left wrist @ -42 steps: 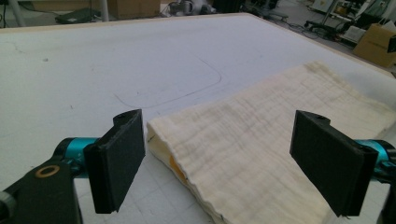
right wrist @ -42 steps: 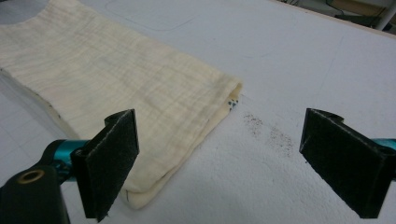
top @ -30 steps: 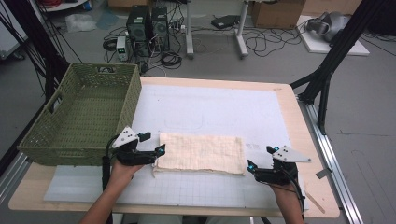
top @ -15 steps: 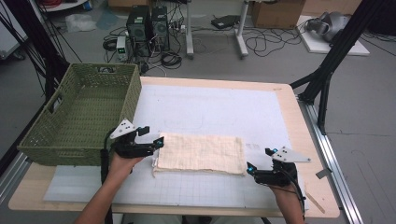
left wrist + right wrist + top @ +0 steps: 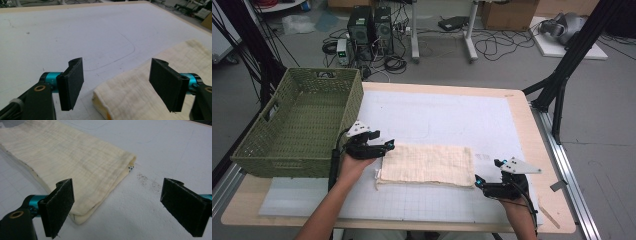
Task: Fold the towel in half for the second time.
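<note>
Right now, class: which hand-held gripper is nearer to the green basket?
Left. The left hand-held gripper hovers at the folded cloth's left end, right beside the green basket. The right hand-held gripper sits at the cloth's opposite, right end, far from it.

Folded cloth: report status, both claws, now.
Left claw open at far left corner of folded cloth. Right claw open at its near right corner. Cloth flat on the mat, ungripped. Nothing in the way.

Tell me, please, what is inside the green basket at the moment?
The basket appears empty: its woven floor and inner walls show bare. The strip just behind its near wall is hidden from the high view.
</note>
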The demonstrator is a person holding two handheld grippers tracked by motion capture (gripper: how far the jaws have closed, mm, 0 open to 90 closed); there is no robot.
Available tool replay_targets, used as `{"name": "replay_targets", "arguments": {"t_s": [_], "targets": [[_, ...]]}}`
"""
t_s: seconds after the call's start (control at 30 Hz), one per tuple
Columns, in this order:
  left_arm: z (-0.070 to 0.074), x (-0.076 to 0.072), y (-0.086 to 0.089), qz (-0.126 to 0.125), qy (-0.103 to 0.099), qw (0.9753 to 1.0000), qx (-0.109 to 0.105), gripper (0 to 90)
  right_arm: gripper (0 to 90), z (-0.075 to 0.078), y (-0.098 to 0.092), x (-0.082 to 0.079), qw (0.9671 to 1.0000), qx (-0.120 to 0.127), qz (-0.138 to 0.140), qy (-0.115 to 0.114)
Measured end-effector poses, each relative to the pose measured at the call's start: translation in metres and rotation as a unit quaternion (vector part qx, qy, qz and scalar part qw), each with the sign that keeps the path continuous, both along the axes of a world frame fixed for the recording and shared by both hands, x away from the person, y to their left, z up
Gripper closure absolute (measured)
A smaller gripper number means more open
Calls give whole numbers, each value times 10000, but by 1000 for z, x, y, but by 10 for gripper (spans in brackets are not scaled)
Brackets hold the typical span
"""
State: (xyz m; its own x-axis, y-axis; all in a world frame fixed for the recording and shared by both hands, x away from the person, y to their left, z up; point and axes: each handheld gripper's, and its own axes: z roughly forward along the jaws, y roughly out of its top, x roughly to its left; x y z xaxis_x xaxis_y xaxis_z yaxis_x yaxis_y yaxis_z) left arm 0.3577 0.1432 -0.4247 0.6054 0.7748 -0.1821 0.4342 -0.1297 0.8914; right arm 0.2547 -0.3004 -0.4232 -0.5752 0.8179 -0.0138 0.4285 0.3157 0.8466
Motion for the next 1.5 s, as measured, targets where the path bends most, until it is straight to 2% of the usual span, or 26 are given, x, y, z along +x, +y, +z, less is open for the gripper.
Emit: {"name": "replay_targets", "arguments": {"t_s": [0.13, 0.33, 0.47, 0.6, 0.7, 0.73, 0.8, 0.93, 1.07, 1.17, 1.3, 1.37, 1.5], "targets": [[-9, 13, -6, 85, 235, 9990, 378, 344, 111, 0, 0, 0, 10000, -15, -2, -1], [-22, 18, -10, 6, 516, 9958, 762, 402, 111, -1, -1, 0, 10000, -12, -26, -4], [-26, 20, -12, -141, 579, 9933, 989, 447, 111, -2, -2, 0, 10000, -14, -37, 38], [-26, 18, -14, -144, 495, 9925, 1111, 478, 111, -2, -1, 1, 10000, -23, -39, 66], [-26, 16, -15, -265, 416, 9920, 1161, 556, 111, -3, 0, 2, 10000, -70, -17, 62], [-26, 15, -16, -381, 368, 9915, 1187, 602, 111, -4, 0, 3, 9999, -88, -12, 66], [-26, 13, -17, -522, 328, 9911, 1183, 722, 111, -5, 2, 3, 9999, -113, -36, 99], [-26, 12, -17, -578, 308, 9913, 1141, 837, 111, -8, 5, 7, 9996, -151, -97, 195], [-26, 13, -13, -552, 381, 9935, 921, 843, 110, -6, 8, 14, 9995, -61, 4, 314], [-25, 11, -9, -510, 384, 9955, 699, 846, 110, -3, 10, 22, 9993, -87, 3, 366], [-25, 9, -7, -580, 409, 9961, 532, 845, 112, 4, 15, 45, 9987, -103, -84, 494], [-25, 9, -5, -592, 429, 9962, 472, 845, 167, 7, 18, 57, 9984, -156, -119, 522], [-25, 9, -5, -615, 444, 9960, 466, 846, 246, 12, 24, 80, 9983, -68, -125, 570]]}}
